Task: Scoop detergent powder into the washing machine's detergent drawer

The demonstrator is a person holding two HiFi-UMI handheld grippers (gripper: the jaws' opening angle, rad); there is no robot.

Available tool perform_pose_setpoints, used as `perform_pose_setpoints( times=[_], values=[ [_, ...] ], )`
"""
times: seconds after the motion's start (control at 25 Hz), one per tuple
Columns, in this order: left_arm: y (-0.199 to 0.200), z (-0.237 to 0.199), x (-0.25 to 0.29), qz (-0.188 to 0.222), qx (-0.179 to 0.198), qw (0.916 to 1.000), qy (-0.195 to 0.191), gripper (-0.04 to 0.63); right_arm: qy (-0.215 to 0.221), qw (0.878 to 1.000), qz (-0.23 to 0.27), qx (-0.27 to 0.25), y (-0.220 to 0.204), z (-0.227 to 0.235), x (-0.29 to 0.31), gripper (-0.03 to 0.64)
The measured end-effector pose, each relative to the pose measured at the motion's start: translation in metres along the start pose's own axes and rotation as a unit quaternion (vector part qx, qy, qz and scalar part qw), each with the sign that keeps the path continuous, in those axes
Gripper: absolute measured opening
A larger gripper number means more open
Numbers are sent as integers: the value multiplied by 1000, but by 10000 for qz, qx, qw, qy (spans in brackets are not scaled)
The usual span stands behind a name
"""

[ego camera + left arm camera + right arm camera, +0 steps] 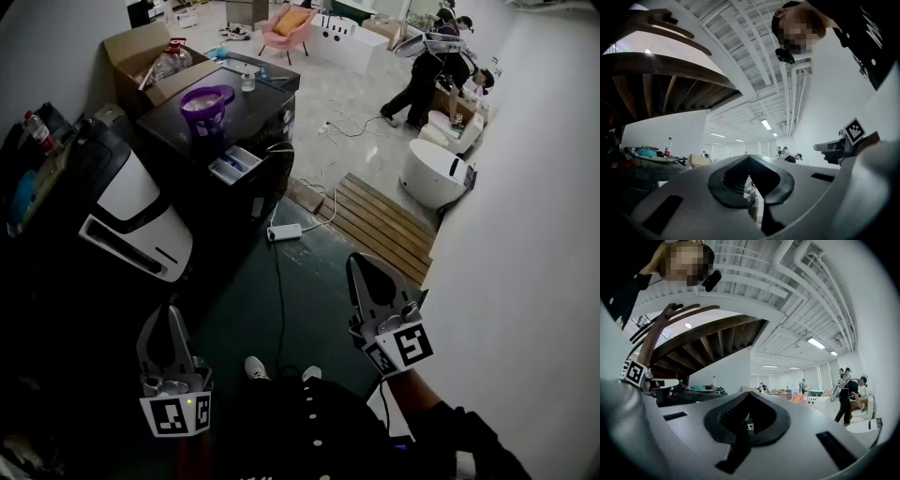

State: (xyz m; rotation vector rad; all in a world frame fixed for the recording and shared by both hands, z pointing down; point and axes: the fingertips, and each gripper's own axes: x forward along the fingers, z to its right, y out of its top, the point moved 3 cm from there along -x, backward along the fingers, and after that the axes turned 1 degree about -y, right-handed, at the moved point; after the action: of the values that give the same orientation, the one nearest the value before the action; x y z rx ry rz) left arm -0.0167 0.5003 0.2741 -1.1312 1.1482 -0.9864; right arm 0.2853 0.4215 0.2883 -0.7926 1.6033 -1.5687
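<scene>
The black washing machine stands several steps ahead in the head view. Its detergent drawer is pulled out at the front. A purple tub sits on its lid, and I cannot tell what is inside. My left gripper is held low at the bottom left, far from the machine. Its jaws meet at the tips with nothing between them. My right gripper is level at the bottom right, also shut and empty. No scoop is visible.
A white and black appliance stands left of the machine. A power strip and its cable lie on the dark floor between me and the machine. A wooden pallet lies to the right. A white wall runs close on the right. People work at the back.
</scene>
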Motion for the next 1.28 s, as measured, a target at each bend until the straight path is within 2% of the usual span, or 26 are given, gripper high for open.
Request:
perform_pose_setpoints(
  times=[0.36, 0.6, 0.88, 1.12, 1.16, 1.2, 1.24, 1.28],
  values=[
    [-1, -5, 1, 16, 77, 9999, 68, 15, 16, 10000, -82, 15, -5, -7, 3, 28],
    [-3, -9, 0, 0, 31, 9999, 148, 15, 18, 9999, 117, 121, -2, -12, 3, 28],
    [-6, -18, 4, 6, -27, 10000, 30, 15, 134, 9999, 10, 37, -7, -25, 11, 29],
    [-9, -40, 11, 32, -83, 10000, -32, 15, 137, 9996, 124, 203, -5, -40, 30, 35],
    [-10, -45, 12, 35, -94, 9999, -41, 15, 123, 9996, 134, 224, -6, -43, 34, 68],
    [-11, -50, 13, 35, -108, 9999, -50, 15, 124, 9995, 110, 251, -7, -46, 40, 186],
    [-12, -55, 13, 33, -123, 9999, -63, 15, 131, 9996, 59, 262, -9, -49, 45, 236],
    [-13, -60, 14, 30, -131, 9999, -81, 15, 133, 9996, 3, 234, -11, -52, 50, 232]
  ],
)
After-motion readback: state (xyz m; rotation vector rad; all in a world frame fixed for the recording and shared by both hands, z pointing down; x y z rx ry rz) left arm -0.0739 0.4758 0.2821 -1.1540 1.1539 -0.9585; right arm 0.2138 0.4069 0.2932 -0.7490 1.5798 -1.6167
